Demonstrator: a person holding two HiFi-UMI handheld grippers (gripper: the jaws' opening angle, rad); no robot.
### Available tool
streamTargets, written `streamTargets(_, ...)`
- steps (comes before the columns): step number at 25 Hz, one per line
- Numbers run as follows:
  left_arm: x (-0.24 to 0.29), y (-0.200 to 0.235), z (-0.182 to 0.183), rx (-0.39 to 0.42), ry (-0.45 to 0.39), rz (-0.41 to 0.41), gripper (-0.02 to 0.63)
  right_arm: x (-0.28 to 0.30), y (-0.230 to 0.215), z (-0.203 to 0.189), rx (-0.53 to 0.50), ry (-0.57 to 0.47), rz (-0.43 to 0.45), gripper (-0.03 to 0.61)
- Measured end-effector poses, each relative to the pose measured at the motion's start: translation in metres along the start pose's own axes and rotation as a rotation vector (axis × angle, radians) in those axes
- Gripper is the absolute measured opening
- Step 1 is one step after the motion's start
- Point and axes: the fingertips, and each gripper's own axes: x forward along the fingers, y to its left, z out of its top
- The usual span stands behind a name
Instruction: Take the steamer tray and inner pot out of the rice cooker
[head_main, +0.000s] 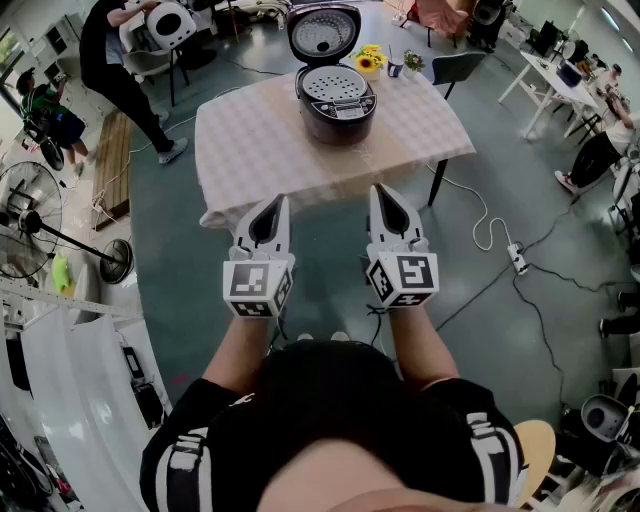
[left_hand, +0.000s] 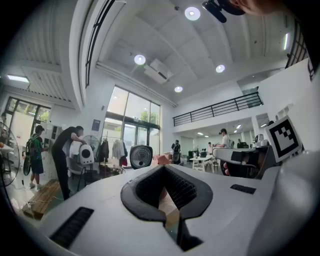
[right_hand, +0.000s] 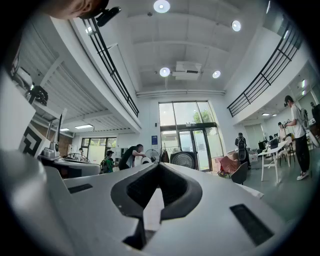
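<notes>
A dark rice cooker (head_main: 336, 105) stands on the far half of a table (head_main: 250, 140) under a pale checked cloth, its lid (head_main: 323, 32) swung up. A perforated grey steamer tray (head_main: 336, 87) sits in its mouth; the inner pot beneath is hidden. Both grippers are held level in front of the person, well short of the table's near edge. My left gripper (head_main: 280, 200) and right gripper (head_main: 379, 190) are shut with nothing between their jaws. In the left gripper view the shut jaws (left_hand: 170, 167) point at the room, as do those of the right gripper (right_hand: 159, 167).
Yellow flowers (head_main: 369, 61) and a small cup (head_main: 395, 69) stand behind the cooker. A dark chair (head_main: 458, 68) is at the table's far right corner. Cables and a power strip (head_main: 517, 258) lie on the floor to the right. A floor fan (head_main: 30, 220) stands left; people are about.
</notes>
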Motion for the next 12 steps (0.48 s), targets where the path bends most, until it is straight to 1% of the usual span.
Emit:
streamTargets(4,-0.0032,0.0046,0.0032,-0.011,0.009,0.005,0.003,-0.0021,0.004,0.0066,0.016,-0.023,-0.005,-0.002)
streamTargets(7,-0.0051,0.007,0.0034,-0.016,0.006,0.007,0.003,-0.0014,0.0048,0.0048,0.023,-0.018,-0.009,-0.002)
streamTargets(12,-0.0027,0.0099,-0.0001,-0.016,0.008,0.0,0.003,0.0013,0.0078,-0.0005,0.004,0.0,-0.019,-0.002)
